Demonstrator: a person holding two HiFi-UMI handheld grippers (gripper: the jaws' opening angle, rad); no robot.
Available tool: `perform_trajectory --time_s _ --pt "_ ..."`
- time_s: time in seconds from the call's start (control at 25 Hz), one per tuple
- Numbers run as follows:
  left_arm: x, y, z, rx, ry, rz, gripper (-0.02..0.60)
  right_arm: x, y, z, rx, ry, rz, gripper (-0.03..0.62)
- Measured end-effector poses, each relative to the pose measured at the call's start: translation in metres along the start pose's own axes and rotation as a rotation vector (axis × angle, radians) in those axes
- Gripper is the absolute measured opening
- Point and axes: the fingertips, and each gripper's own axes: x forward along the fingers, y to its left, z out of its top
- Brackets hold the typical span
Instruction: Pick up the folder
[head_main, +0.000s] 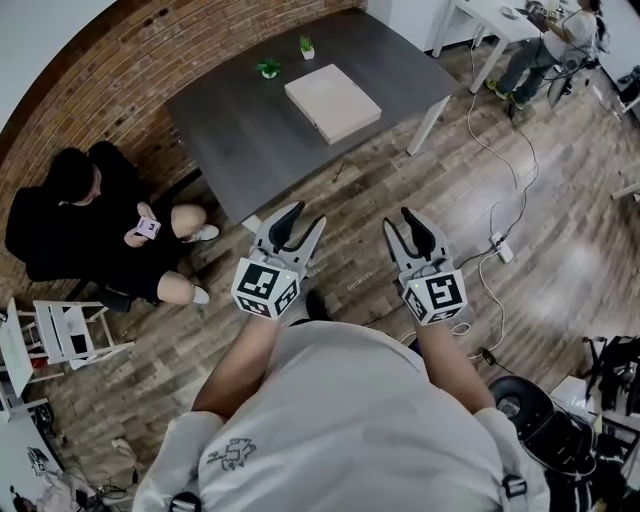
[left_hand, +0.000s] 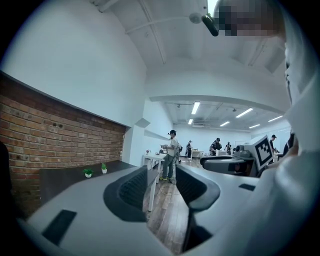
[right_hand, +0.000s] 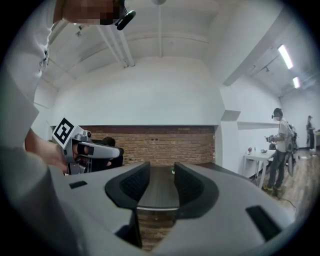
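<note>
Holding left gripper (head_main: 303, 216) and right gripper (head_main: 400, 220) short of desk (head_main: 250, 130), jaws spread, empty.
Folder (head_main: 332, 101) flat near desk's right edge, long axis diagonal; wood floor (head_main: 350, 195) between.

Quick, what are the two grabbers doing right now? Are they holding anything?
Left gripper: jaws open, nothing between them.
Right gripper: jaws open, nothing between them.

One folder (head_main: 332, 102), two potted plants (head_main: 268, 68), one table (head_main: 230, 140)
</note>
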Motion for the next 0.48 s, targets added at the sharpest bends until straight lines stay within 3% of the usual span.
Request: perform_trajectory --time_s 0.48 --pt "0.004 0.077 0.010 0.009 0.003 -0.086 0.198 0.079 0.040 -0.001 0.006 0.015 -0.025 0.169"
